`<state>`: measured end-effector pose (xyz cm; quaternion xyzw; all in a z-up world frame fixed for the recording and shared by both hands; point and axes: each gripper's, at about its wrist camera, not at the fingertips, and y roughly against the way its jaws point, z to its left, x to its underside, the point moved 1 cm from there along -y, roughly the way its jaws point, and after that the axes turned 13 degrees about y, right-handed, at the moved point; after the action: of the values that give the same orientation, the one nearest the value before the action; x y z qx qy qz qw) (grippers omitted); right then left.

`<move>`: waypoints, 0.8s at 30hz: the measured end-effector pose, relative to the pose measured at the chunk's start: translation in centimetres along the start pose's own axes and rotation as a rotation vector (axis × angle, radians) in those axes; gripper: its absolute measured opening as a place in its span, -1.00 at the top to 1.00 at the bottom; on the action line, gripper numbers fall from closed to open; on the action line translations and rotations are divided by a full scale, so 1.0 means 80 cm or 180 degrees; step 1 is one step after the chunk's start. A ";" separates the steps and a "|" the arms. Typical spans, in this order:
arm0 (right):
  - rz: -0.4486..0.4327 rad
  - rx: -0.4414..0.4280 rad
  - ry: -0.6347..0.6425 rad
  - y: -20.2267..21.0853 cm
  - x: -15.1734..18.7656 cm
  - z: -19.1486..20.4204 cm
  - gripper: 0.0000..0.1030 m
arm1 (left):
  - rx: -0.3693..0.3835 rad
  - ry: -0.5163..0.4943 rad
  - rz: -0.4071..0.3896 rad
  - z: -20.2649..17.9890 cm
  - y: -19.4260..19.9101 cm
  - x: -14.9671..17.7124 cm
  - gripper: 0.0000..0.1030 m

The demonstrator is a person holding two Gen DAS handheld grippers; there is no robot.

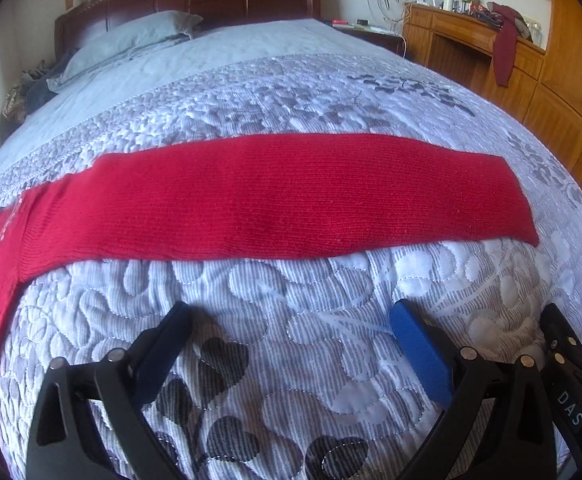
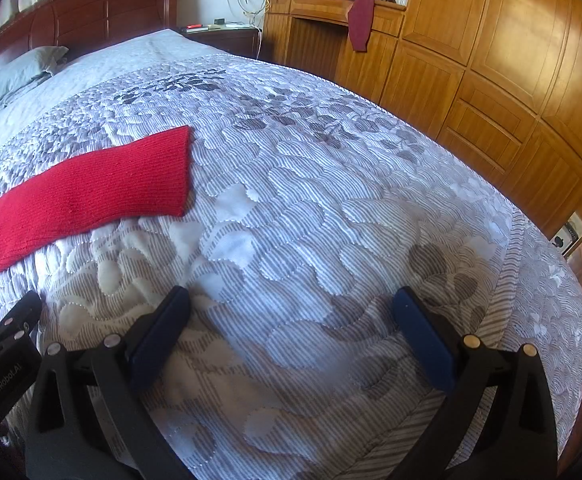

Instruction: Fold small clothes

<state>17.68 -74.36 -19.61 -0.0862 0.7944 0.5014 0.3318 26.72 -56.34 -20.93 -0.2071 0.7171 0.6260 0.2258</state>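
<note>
The red knit garment (image 1: 275, 196) runs off the left edge of the left wrist view, so only one long sleeve and a slice of its body show, and its full shape cannot be made out. It lies flat on the quilted bedspread (image 1: 291, 320), ahead of the left gripper (image 1: 291, 316) and apart from it, and ahead-left of the right gripper (image 2: 291, 300); both grippers stand wide apart, holding nothing
</note>
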 end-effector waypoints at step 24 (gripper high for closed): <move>-0.0007 0.0007 0.0003 -0.001 0.001 0.001 -0.96 | -0.0722 0.0383 -0.0064 0.584 0.286 0.006 -0.93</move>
<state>17.69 -74.31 -19.76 -0.0870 0.7950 0.5002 0.3321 16.10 -7.05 -8.12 -0.2757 0.6519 0.6872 0.1637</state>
